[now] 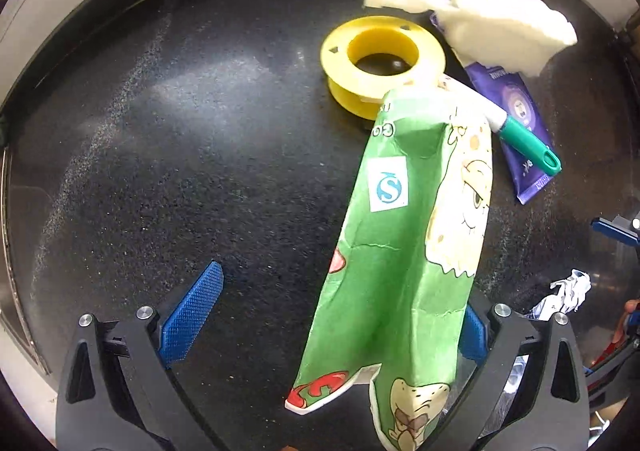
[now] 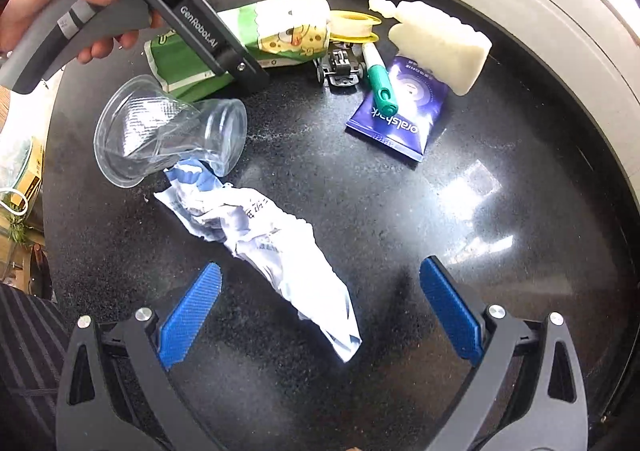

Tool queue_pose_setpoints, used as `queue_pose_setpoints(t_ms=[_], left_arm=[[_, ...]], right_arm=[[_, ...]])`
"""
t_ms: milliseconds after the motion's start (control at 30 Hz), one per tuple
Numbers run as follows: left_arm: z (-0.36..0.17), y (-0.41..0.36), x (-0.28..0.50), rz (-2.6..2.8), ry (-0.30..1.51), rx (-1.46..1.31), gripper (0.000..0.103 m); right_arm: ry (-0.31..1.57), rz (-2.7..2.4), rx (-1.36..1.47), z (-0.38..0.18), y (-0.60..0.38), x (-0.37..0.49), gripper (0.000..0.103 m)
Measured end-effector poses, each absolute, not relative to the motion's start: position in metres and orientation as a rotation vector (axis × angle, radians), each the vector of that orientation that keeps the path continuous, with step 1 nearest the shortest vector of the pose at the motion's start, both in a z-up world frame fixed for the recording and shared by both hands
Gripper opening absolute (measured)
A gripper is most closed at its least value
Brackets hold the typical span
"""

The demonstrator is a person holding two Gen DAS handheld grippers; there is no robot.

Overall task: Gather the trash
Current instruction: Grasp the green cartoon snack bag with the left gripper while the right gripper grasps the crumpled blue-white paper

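On a black table (image 2: 500, 251), the left hand-held gripper (image 1: 332, 323) hangs wide open around a green cartoon-printed snack bag (image 1: 400, 251) beside the yellow spool (image 1: 380, 59), apparently about to pinch it, while the right hand-held gripper (image 2: 320, 311), also open, straddles a crumpled paper wrapper (image 2: 272, 251).

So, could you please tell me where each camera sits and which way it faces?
Left wrist: on the left gripper, facing the black countertop over the green snack bag; its blue fingers show.
Right wrist: on the right gripper, facing the crumpled paper; a hand shows.
Shared: bag, purple tube.
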State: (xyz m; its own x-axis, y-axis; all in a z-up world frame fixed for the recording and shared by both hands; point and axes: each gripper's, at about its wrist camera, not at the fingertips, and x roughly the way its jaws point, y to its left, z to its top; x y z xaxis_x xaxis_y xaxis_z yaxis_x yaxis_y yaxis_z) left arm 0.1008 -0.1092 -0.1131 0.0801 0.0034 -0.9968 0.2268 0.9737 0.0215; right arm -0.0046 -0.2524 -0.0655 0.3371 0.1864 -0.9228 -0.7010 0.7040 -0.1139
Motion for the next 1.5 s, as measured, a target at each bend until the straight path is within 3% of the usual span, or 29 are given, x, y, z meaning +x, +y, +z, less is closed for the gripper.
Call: queue_pose_setpoints(t_ms=[633,733,767,800,933,967,1000,1233,1500], left_arm=[[-0.120,0.035,0.089,0.122,1.371,-0.057,0.094],[-0.117,0.069,0.077,0.205,1.331,-0.117,0.077],[-0.113,0.080,0.070,0.232,1.309,-0.129,0.056],[-0.109,0.092,0.066,0.255,1.301,-0.136,0.049],[-0.112,0.116,0.048,0.300,1.307,-0.183,0.048],[-0.109,0.121,0.041,0.306,1.303,-0.203,0.047],[-0.105,0.128,0.034,0.312,1.298,-0.225,0.047],[-0.093,0.124,-0.015,0.298,1.252,-0.328,0.047],[-0.049,0.159,-0.060,0.358,1.161,-0.351,0.047]], right_arm=[[1.128,0.582,-0.539,-0.070,-0.235,0.009,0.098],[1.140,0.581,-0.546,-0.073,-0.230,0.012,0.098],[1.143,0.585,-0.552,-0.073,-0.227,0.012,0.098],[1.144,0.591,-0.559,-0.071,-0.224,0.009,0.098],[1.146,0.626,-0.590,-0.073,-0.210,0.005,0.096],[1.123,0.645,-0.584,-0.068,-0.206,0.002,0.076],[1.092,0.662,-0.573,-0.062,-0.203,-0.001,0.023],[1.097,0.588,-0.532,-0.049,-0.190,0.003,0.024],[1.067,0.475,-0.188,0.025,-0.192,0.055,0.024]])
